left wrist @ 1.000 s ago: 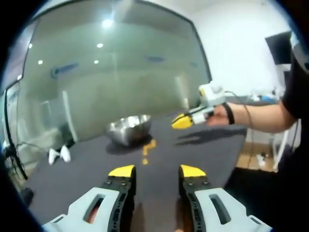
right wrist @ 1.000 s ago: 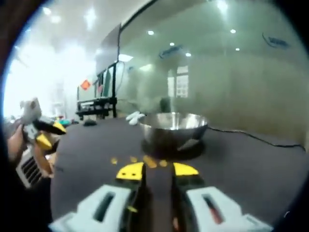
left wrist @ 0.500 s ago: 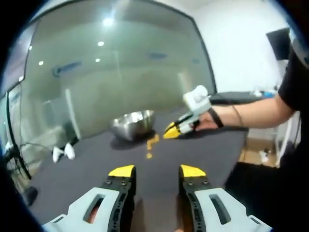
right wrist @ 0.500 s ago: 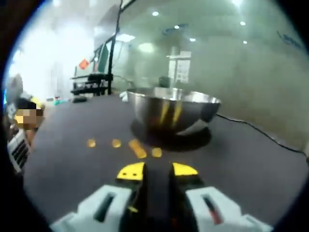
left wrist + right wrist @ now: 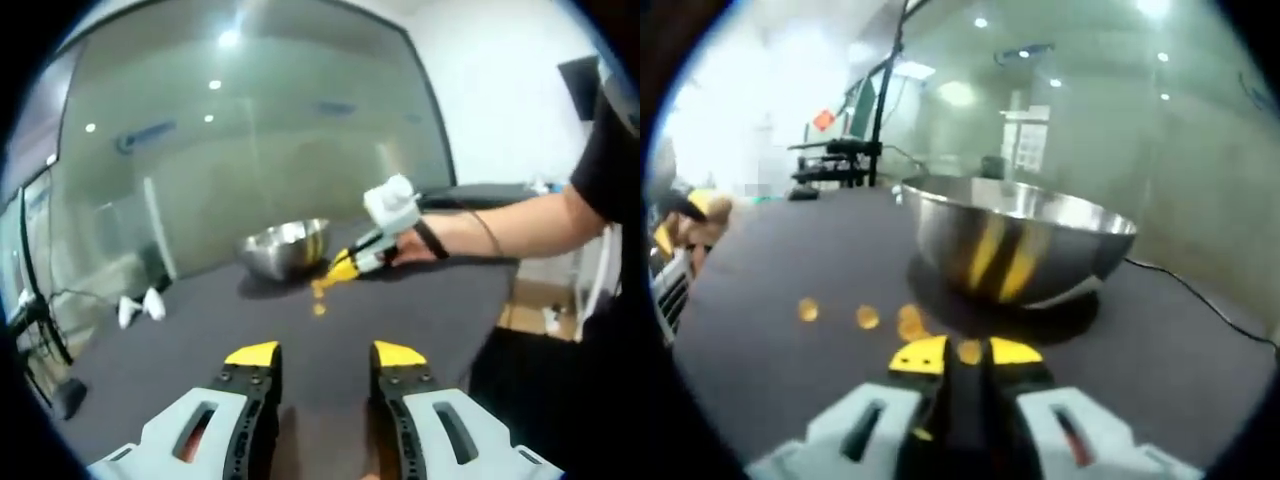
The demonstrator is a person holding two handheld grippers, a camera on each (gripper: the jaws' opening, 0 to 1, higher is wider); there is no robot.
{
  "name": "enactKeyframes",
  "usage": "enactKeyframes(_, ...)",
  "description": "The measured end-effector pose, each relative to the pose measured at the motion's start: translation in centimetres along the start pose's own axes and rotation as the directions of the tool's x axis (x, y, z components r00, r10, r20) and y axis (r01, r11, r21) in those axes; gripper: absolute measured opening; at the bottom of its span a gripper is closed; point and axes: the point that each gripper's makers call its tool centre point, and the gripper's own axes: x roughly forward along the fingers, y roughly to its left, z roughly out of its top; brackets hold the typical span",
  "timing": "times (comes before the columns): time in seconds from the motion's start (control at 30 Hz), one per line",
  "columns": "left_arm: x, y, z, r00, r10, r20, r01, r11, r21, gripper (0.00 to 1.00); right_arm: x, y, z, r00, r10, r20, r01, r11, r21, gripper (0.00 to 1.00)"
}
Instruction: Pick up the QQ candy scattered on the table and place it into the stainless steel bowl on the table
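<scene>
A stainless steel bowl (image 5: 1020,240) stands on the dark table, with several yellow QQ candies (image 5: 868,317) scattered in front of it. My right gripper (image 5: 969,356) is low over the table, its jaws narrowly apart, and one candy (image 5: 969,351) lies between the tips untouched. In the left gripper view the bowl (image 5: 285,247) sits far off, and the right gripper (image 5: 347,267) reaches in from the right, its yellow tips down at the candies (image 5: 319,291). My left gripper (image 5: 325,353) hovers open with nothing in it, well back from them.
A person's arm (image 5: 500,230) stretches in from the right. Two small white objects (image 5: 140,307) lie on the table's far left. A glass wall runs behind the bowl, and a black cable (image 5: 1200,300) trails right of it. The table edge drops off at the right (image 5: 490,330).
My right gripper has moved forward and down toward the bowl and candies, and its jaws have narrowed around one candy. The left gripper's jaws have not changed.
</scene>
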Motion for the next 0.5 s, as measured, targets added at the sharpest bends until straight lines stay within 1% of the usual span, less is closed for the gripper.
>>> enactKeyframes(0.17, 0.15, 0.23, -0.23, 1.000, 0.007, -0.003, -0.007, 1.000, -0.008, 0.37, -0.04, 0.32, -0.02, 1.000, 0.009, 0.008, -0.009, 1.000, 0.002, 0.12)
enactKeyframes(0.3, 0.39, -0.24, -0.16, 1.000, -0.006, -0.004, 0.006, 1.000, 0.000, 0.37, -0.21, 0.95, 0.07, 1.000, 0.018, 0.012, -0.018, 1.000, -0.007, 0.10)
enactKeyframes(0.4, 0.42, -0.54, -0.12, 1.000, -0.016, -0.004, 0.016, 1.000, 0.009, 0.37, -0.20, 0.94, 0.02, 1.000, 0.020, 0.012, -0.020, 1.000, 0.013, 0.10)
enactKeyframes(0.5, 0.32, -0.38, -0.30, 1.000, -0.011, -0.012, 0.011, 1.000, 0.011, 0.37, -0.18, 0.89, 0.05, 1.000, 0.022, 0.013, -0.022, 1.000, 0.007, 0.09)
